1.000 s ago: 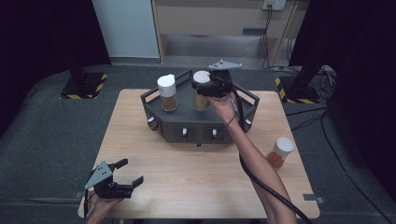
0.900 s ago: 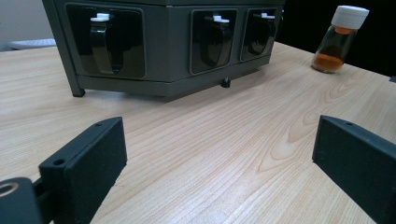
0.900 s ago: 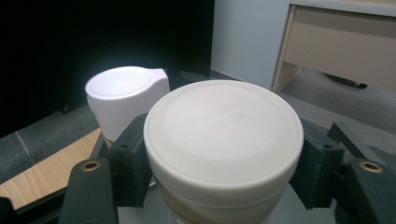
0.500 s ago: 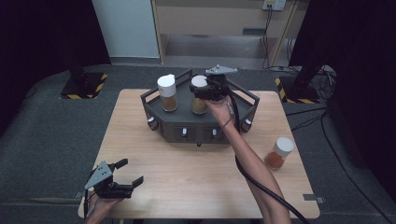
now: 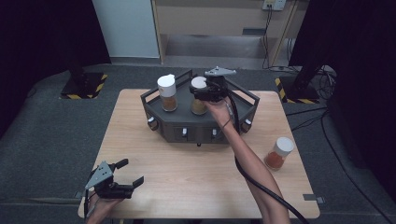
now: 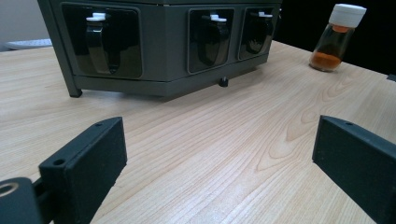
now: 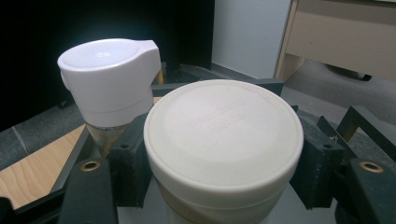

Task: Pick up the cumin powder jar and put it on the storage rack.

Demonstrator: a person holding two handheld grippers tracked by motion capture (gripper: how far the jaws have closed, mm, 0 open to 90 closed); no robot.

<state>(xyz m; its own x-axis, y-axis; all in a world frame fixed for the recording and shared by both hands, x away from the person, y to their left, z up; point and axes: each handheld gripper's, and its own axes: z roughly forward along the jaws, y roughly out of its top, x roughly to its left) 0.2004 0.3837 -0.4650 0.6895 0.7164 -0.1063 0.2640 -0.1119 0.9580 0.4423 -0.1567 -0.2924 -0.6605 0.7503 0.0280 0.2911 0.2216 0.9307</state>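
High view. A dark grey hexagonal spice rack (image 5: 201, 126) stands at the 12 o'clock end of the wooden surface (image 5: 187, 172). Two jars stand upright in its top tray: a flip-cap spice jar (image 5: 167, 93) at about 10 o'clock of the rack's centre, and a round-lidded spice jar (image 5: 199, 95) just beside it toward 3 o'clock. The right gripper (image 5: 201, 92) reaches over the rack from the 5 o'clock side, its jaws closed on the white lid of the round-lidded jar. A third jar of orange spice (image 5: 279, 153) stands alone on the surface at 4 o'clock of the rack, well apart from it.

Right gripper view. The round lid (image 7: 223, 133) sits between the two black jaws, whose pads press its left and right edges; the flip-cap jar (image 7: 109, 79) stands just behind at 10 o'clock.

Left gripper view. The left gripper (image 6: 219, 161), seen in the high view near the surface's 7 o'clock corner (image 5: 122, 179), holds its jaws wide apart with bare wood between them. Ahead lie the rack's front panels (image 6: 163, 42), and the orange spice jar (image 6: 338, 37) at 2 o'clock.
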